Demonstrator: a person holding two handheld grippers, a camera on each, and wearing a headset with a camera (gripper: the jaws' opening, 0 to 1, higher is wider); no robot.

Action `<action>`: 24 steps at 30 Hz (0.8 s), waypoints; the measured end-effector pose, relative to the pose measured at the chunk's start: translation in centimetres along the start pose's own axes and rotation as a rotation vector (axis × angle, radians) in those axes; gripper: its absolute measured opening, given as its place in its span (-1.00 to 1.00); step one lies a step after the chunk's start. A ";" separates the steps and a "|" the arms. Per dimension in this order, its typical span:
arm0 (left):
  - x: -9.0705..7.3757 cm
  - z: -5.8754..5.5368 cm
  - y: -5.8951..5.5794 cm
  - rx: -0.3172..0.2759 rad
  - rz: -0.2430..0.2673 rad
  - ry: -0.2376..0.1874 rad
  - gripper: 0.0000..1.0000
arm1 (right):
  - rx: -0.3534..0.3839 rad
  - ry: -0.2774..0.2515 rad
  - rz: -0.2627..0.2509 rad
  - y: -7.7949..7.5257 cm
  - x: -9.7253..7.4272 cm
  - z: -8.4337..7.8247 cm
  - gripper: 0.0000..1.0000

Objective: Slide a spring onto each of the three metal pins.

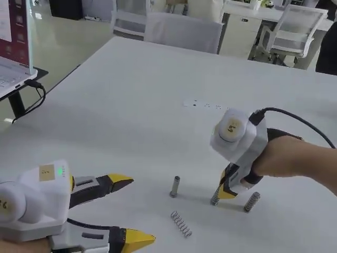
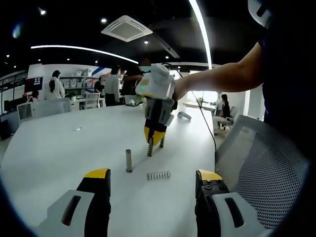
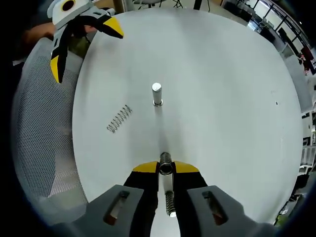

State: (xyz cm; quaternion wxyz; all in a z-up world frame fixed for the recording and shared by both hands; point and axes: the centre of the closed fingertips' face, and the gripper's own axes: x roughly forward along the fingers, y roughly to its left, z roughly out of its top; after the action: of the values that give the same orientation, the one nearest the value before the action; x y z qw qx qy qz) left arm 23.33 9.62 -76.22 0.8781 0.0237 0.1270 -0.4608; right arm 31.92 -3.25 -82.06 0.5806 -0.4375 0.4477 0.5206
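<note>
Three metal pins stand on the white table (image 1: 131, 105). The left pin (image 1: 175, 186) (image 2: 128, 160) (image 3: 157, 94) is bare. The right pin (image 1: 251, 202) (image 2: 161, 142) wears a spring. At the middle pin, my right gripper (image 1: 222, 194) (image 2: 154, 138) (image 3: 166, 169) points down and is shut on a spring (image 1: 215, 198) (image 2: 150, 147) (image 3: 166, 164) that sits over the pin. A loose spring (image 1: 180, 223) (image 2: 158, 175) (image 3: 119, 118) lies flat in front of the bare pin. My left gripper (image 1: 131, 211) (image 2: 153, 174) (image 3: 85, 49) is open, a short way left of the loose spring, holding nothing.
A laptop (image 1: 13, 47) on a stand with a black cable (image 1: 37, 92) sits at the table's far left. A flush socket strip (image 1: 205, 105) lies mid-table. Office chairs (image 1: 181, 31) stand beyond the far edge. A mesh chair back (image 2: 261, 163) is close at my right.
</note>
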 end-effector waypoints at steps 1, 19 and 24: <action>0.0 0.0 0.0 0.002 -0.001 0.000 0.32 | 0.000 0.007 0.003 0.0 0.1 -0.1 -0.85; 0.2 -0.1 0.1 -0.002 0.000 -0.001 0.31 | 0.000 0.006 0.009 -0.3 0.6 -0.2 -0.83; 0.3 -0.1 0.1 -0.003 -0.003 -0.002 0.30 | 0.007 0.000 0.014 -0.1 0.7 -0.3 -0.80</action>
State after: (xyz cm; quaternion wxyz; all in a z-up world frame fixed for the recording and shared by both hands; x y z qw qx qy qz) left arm 23.52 9.47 -76.40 0.8774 0.0216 0.1270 -0.4621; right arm 32.08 -3.41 -82.76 0.5785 -0.4323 0.4525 0.5231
